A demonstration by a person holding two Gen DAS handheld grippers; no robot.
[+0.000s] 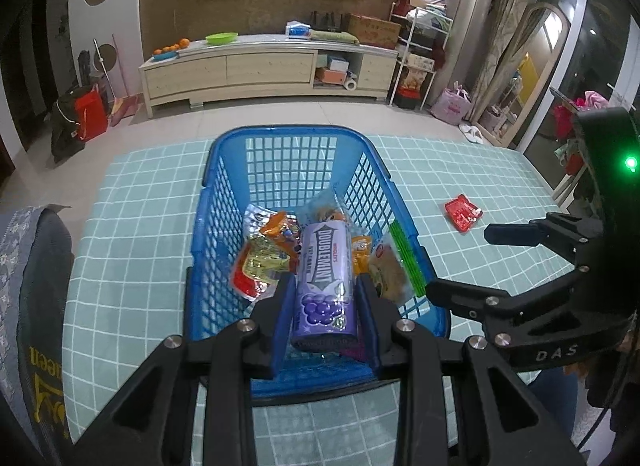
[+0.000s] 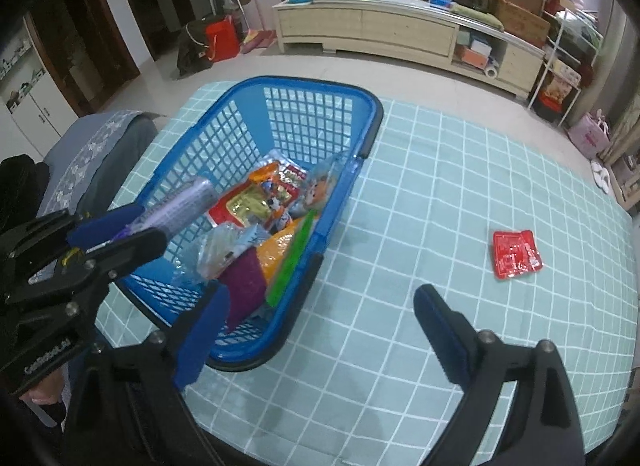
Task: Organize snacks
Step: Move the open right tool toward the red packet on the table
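A blue mesh basket [image 1: 224,185] [image 2: 360,105] stands on the teal checked tablecloth and holds several snack packets [image 1: 264,254] [image 2: 256,201]. My left gripper [image 1: 324,286] [image 2: 132,227] is shut on a purple Doublemint gum bottle [image 1: 326,282] [image 2: 180,205] and holds it over the near end of the basket. My right gripper [image 2: 320,306] [image 1: 456,262] is open and empty, just right of the basket's near corner. A red snack packet [image 1: 463,213] [image 2: 516,254] lies alone on the cloth to the right.
A grey chair back [image 1: 28,306] [image 2: 92,157] stands at the table's left edge. Beyond the table are a floor, a long pale cabinet [image 1: 264,69] [image 2: 400,29] and shelves.
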